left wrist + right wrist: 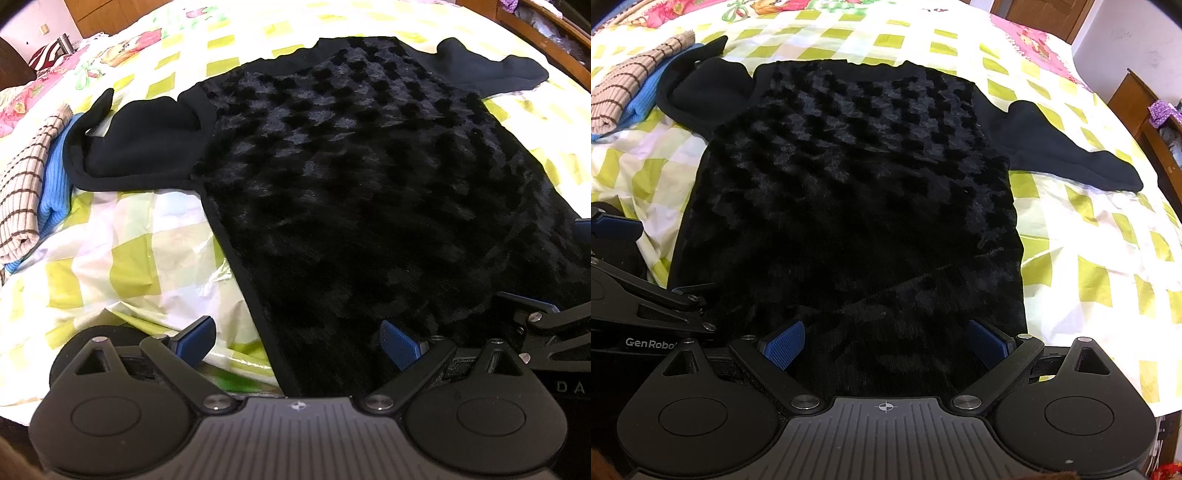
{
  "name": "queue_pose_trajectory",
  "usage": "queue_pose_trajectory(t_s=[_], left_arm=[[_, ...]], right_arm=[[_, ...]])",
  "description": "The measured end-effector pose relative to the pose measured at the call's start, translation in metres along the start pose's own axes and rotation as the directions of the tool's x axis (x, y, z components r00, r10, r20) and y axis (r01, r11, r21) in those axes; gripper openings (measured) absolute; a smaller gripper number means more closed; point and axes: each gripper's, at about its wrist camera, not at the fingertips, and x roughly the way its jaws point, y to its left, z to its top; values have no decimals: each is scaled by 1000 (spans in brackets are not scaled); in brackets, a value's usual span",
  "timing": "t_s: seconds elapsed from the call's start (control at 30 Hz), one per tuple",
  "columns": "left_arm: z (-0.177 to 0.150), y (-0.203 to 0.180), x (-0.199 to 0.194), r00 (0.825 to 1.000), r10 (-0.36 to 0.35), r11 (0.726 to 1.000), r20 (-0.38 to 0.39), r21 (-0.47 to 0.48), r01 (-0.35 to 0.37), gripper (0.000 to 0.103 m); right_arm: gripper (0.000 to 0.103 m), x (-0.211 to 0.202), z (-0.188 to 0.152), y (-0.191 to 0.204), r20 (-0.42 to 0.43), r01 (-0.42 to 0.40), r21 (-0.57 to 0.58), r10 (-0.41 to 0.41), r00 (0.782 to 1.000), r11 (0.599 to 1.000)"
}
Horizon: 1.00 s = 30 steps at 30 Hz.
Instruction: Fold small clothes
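Black fuzzy top (pixel 849 177) lies flat and spread out mid-bed on the checked sheet (pixel 1089 258), hem toward the near edge; both sleeves out to the sides, the left one bunched; no fold made on it, by the look of things; left gripper (pixel 297 341) spread wide over the hem's left corner, right gripper (pixel 886 345) spread wide above the hem, neither pinching cloth; folded striped and blue pieces (pixel 33 177) are stacked near the bed's far left edge, likely finished.
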Motion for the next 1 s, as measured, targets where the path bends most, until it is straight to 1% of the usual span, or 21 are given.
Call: queue_pose_trajectory(t_s=[0.2, 0.37, 0.47, 0.6, 0.73, 0.87, 0.9, 1.0], left_arm=[[9, 7, 8, 1000, -4, 1000, -10, -30, 3, 103], [30, 21, 14, 1000, -11, 997, 12, -71, 12, 103], [46, 32, 20, 999, 16, 996, 42, -91, -12, 103], [76, 50, 36, 996, 51, 992, 70, -120, -43, 103], [102, 73, 60, 989, 109, 984, 96, -153, -94, 103], [130, 92, 95, 983, 142, 976, 116, -183, -120, 103], [137, 96, 103, 981, 147, 974, 124, -189, -122, 103], [157, 102, 128, 982, 128, 975, 139, -197, -99, 103]], right_arm=[[97, 10, 11, -1, -4, -10, -9, 10, 1000, 1000], [97, 17, 32, -3, 20, -24, 3, 24, 1000, 1000], [97, 24, 53, -8, 47, -18, 21, 17, 999, 1000], [97, 40, 82, -13, 65, -35, 47, 32, 997, 998], [97, 70, 120, -11, 94, -40, 43, 35, 995, 998], [97, 108, 158, -17, 140, 3, 70, -13, 990, 998], [96, 120, 167, -21, 138, 12, 86, -23, 990, 996], [95, 149, 184, -30, 148, 56, 95, -70, 987, 994]])
